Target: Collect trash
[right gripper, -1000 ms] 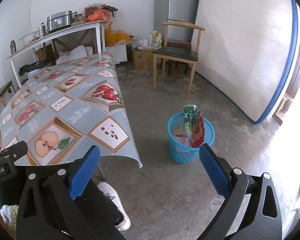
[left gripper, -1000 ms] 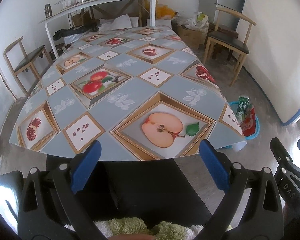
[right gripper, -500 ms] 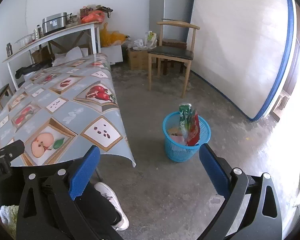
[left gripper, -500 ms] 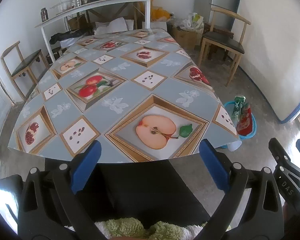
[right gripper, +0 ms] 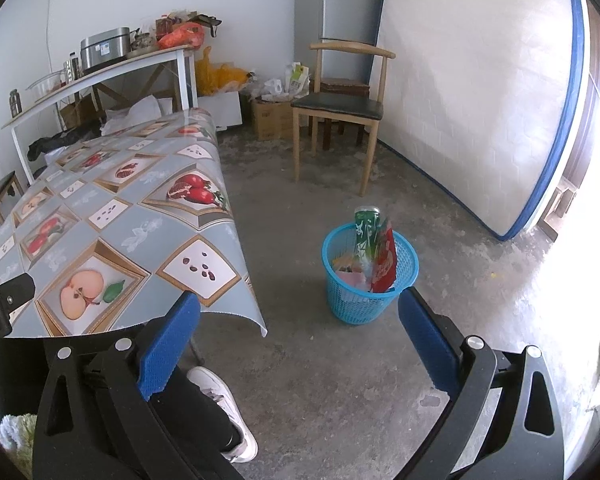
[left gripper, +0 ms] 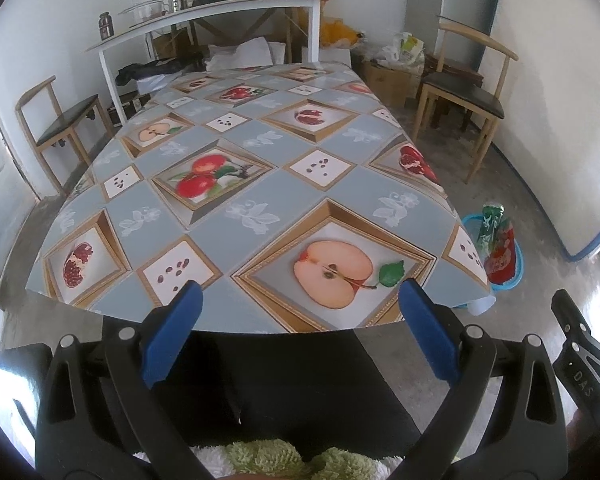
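Observation:
A blue mesh trash basket [right gripper: 404,258] stands on the concrete floor right of the table. It holds a green packet [right gripper: 365,232], a red packet [right gripper: 385,262] and smaller wrappers. The basket also shows in the left wrist view [left gripper: 514,268], partly hidden by the tablecloth. My left gripper [left gripper: 298,312] is open and empty, held over the near edge of the table with the fruit-pattern cloth [left gripper: 260,184]. My right gripper [right gripper: 298,324] is open and empty, held above the floor short of the basket.
A wooden chair [right gripper: 340,108] stands beyond the basket, with boxes and bags [right gripper: 276,100] beside it. A mattress [right gripper: 480,100] leans on the right wall. A white shelf table [left gripper: 220,16] with pots is at the back. Another chair [left gripper: 60,120] stands left. My leg and shoe [right gripper: 220,404] are below.
Both grippers have drawn back and risen a little, so the table and basket look farther away. Both stay open and empty.

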{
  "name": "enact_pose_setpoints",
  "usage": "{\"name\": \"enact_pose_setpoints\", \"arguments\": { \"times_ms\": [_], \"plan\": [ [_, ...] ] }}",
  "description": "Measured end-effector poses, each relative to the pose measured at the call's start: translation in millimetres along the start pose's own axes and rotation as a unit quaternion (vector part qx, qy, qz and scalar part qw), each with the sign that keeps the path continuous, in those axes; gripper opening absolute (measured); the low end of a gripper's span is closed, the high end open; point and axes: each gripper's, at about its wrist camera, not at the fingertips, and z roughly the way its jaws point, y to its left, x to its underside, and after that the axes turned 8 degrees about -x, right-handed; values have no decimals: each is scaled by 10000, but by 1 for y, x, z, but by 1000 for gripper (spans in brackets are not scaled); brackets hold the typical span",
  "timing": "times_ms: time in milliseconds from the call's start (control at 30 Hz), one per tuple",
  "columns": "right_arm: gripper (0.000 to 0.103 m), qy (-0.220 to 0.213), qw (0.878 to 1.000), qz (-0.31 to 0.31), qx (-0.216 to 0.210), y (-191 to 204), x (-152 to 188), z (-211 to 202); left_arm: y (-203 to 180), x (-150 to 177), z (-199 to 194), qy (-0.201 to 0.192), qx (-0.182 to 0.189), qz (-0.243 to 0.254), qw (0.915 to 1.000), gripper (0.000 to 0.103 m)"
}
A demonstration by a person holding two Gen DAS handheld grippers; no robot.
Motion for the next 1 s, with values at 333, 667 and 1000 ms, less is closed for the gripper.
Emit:
{"name": "enact_pose_setpoints", "arguments": {
  "times_ms": [333, 667, 1000],
  "plan": [
    [97, -28, 10000, 0, 3, 3, -3, -1, 3, -2, 0, -19, -23, -22, 10000, 95],
    [97, -23, 10000, 13, 20, 4, -2, -2, 4, -2, -1, -13, -28, -22, 10000, 94],
    [97, -35, 10000, 20, 44, 2, -2, -3, 4, -2, -1, -14, -29, -22, 10000, 94]
  ]
}}
